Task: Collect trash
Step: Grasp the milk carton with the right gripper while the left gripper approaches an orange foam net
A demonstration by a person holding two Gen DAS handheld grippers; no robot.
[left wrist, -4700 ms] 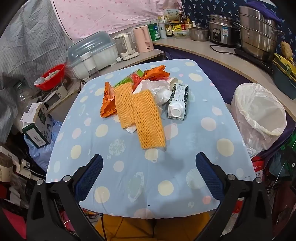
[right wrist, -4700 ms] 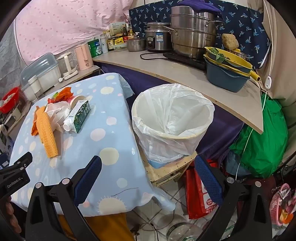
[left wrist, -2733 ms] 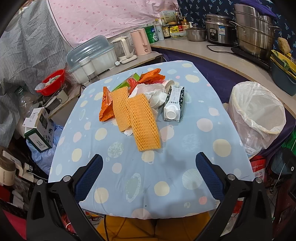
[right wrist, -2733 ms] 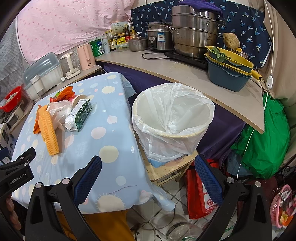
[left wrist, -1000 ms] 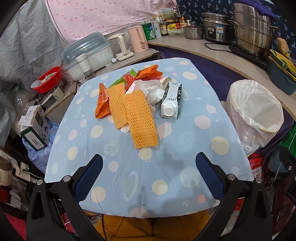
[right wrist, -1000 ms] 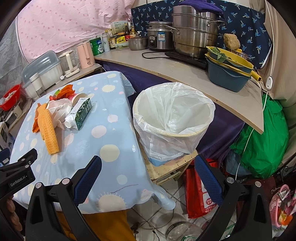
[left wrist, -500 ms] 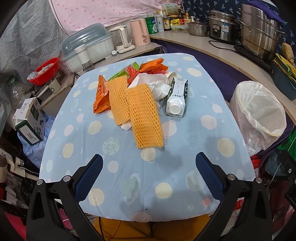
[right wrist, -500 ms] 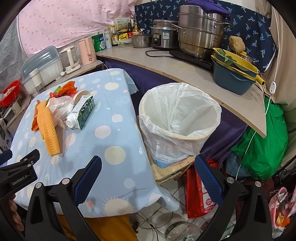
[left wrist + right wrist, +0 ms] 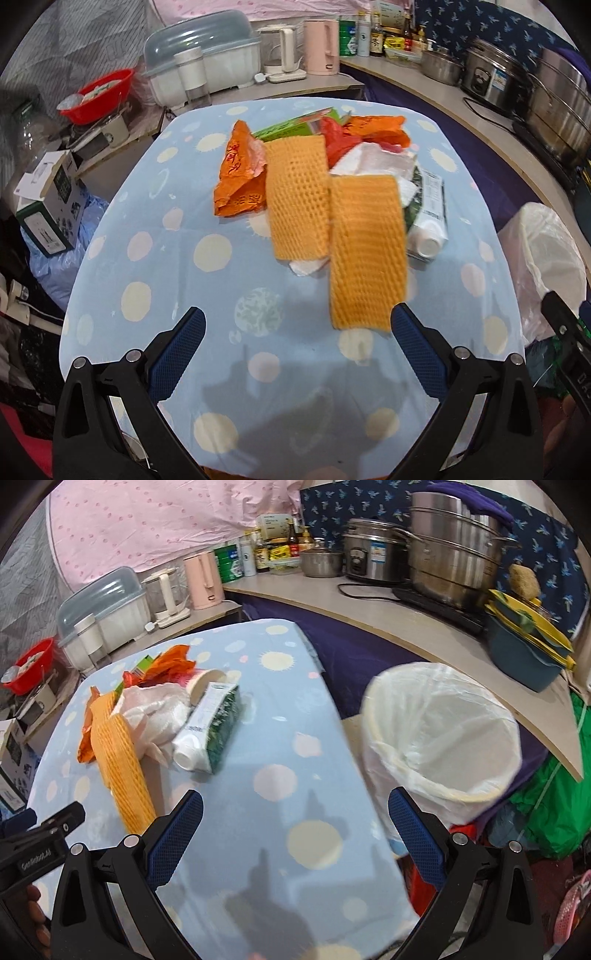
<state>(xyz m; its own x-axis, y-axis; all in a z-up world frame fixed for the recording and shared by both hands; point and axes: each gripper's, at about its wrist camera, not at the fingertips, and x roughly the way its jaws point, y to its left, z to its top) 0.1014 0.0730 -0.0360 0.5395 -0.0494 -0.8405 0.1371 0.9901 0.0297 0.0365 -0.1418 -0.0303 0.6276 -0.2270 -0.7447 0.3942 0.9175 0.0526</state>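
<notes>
Hovering over near table edge [image 9: 110, 295], left gripper [image 9: 295, 354] and right gripper [image 9: 295, 830] both spread, empty — trash pile mid-table, foam net [image 9: 365, 254] nearest; bin [image 9: 443, 738] waits right, likely for short drops.

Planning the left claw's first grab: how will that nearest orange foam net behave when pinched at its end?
The orange foam net looks like soft open mesh, so probably very light and squashy. It is long and flat, so it would likely droop. Overlapping tissue might drag along.
</notes>
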